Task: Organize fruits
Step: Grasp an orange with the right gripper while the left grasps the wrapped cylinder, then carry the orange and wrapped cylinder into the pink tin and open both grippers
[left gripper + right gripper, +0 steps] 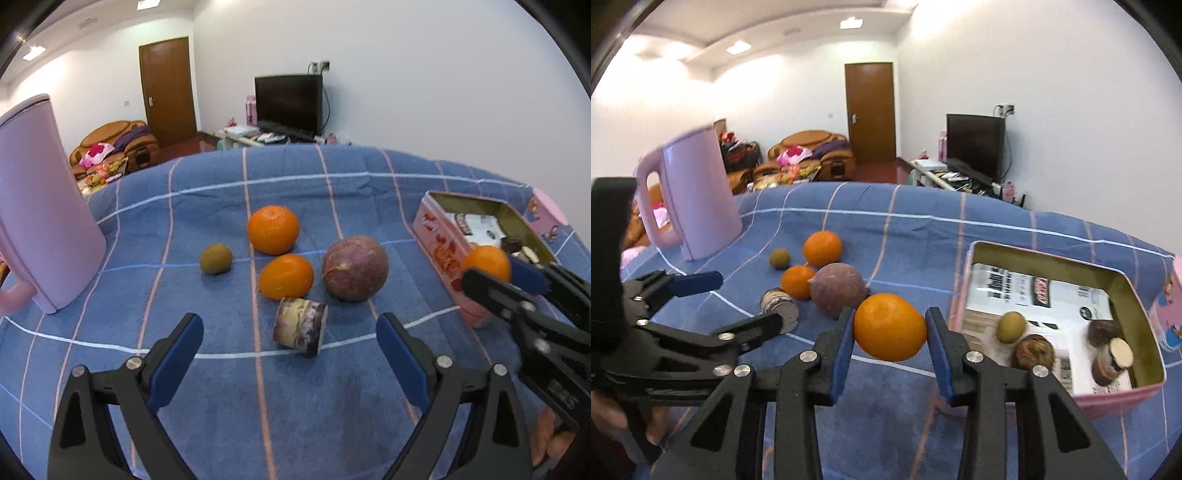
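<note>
White walls, a brown wooden door (870,110) and a dark television screen (975,142) stood behind a surface spread with a blue checked cloth (295,387). On the cloth lay a loose group of fruit: a large round orange (273,229), a smaller orange (286,276) just in front of it, a small greenish-brown kiwi-like fruit (216,258) to their left, a big purple-brown round fruit (355,267) to their right, and a short cut cylinder with a dark mottled rind (300,326) nearest the camera. A tall pink plastic kettle (44,229) stood upright at the left. The left gripper (290,350) hung with its blue-padded jaws spread wide, nothing between them, the cut cylinder just ahead. The right gripper (890,334) was clamped on a third orange fruit (890,326), pads pressing both sides, lifted off the cloth beside the open pink rectangular tin (967,280). Inside the tin lay printed paper, a greenish fruit (1011,326) and several brown pieces.
</note>
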The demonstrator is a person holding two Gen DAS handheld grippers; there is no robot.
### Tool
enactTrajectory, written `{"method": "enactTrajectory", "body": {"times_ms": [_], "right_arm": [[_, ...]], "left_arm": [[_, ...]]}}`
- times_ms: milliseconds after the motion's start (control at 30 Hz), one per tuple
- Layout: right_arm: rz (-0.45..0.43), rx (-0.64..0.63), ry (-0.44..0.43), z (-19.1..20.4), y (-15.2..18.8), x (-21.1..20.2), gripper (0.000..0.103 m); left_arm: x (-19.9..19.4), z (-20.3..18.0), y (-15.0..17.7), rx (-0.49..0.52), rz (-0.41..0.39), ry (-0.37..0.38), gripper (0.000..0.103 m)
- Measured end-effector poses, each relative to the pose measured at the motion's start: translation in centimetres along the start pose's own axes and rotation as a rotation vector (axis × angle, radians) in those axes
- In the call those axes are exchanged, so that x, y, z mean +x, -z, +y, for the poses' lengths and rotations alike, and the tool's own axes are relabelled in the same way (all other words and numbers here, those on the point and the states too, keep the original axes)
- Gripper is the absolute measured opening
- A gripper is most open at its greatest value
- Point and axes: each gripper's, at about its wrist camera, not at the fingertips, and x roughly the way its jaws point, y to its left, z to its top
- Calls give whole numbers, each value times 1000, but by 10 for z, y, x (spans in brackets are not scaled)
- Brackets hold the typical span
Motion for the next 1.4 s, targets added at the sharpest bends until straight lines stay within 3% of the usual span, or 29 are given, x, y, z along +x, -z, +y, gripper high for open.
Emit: {"method": "enactTrajectory", "body": {"times_ms": [300, 433, 633, 867, 1400], "right_arm": [[9, 15, -27, -5, 0, 0, 41], [16, 27, -37, -8, 0, 1, 41], [2, 44, -38, -14, 2, -4, 41], [-39, 45, -51, -17, 2, -14, 41], [-88, 62, -7, -47, 5, -36, 41]], "left_arm": [[35, -11, -1, -8, 127, -28, 57], [33, -9, 0, -29, 117, -5, 38], [14, -3, 5, -76, 44, 0, 38], [-9, -11, 13, -109, -41, -46, 38], [-22, -58, 3, -101, -63, -66, 38]]}}
